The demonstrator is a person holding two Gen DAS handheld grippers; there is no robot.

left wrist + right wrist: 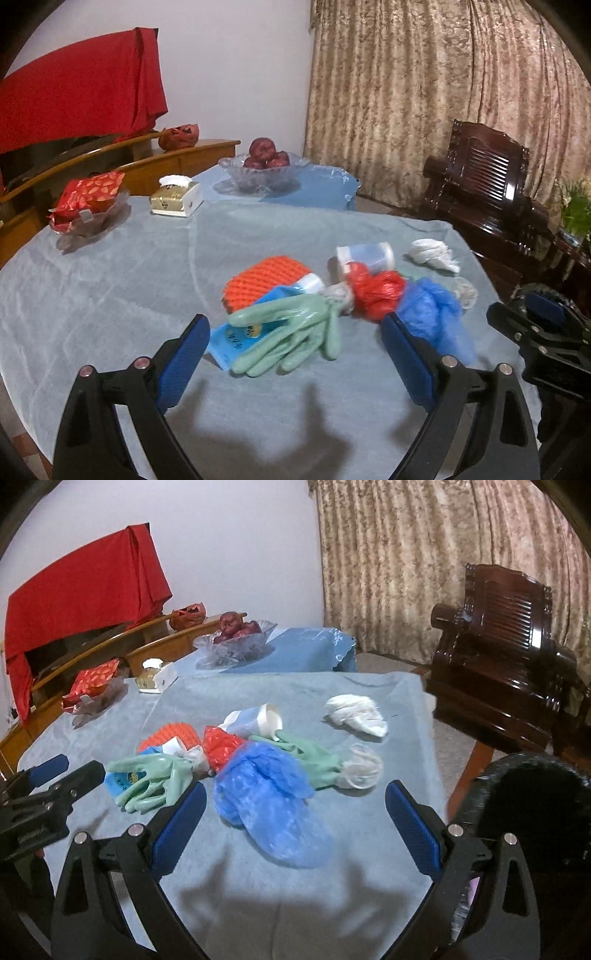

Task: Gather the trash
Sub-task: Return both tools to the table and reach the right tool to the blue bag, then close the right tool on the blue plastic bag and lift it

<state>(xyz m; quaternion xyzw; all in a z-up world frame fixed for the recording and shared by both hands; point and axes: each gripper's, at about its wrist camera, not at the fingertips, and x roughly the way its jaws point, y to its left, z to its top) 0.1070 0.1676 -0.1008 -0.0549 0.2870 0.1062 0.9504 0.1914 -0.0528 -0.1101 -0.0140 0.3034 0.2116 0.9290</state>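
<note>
The left gripper (295, 354) hangs wide open and empty over a green glove (291, 332) on the table (110, 288). The right gripper (295, 823), also spread wide with nothing held, frames a blue plastic bag (269, 805). Beside it lie a red bag (221, 747), what looks like a tipped cup (258, 720), and a black bin (535, 805) at the table's edge.

Left gripper (295, 354) and right gripper (295, 823), both jaws spread wide, empty, side by side.
</note>
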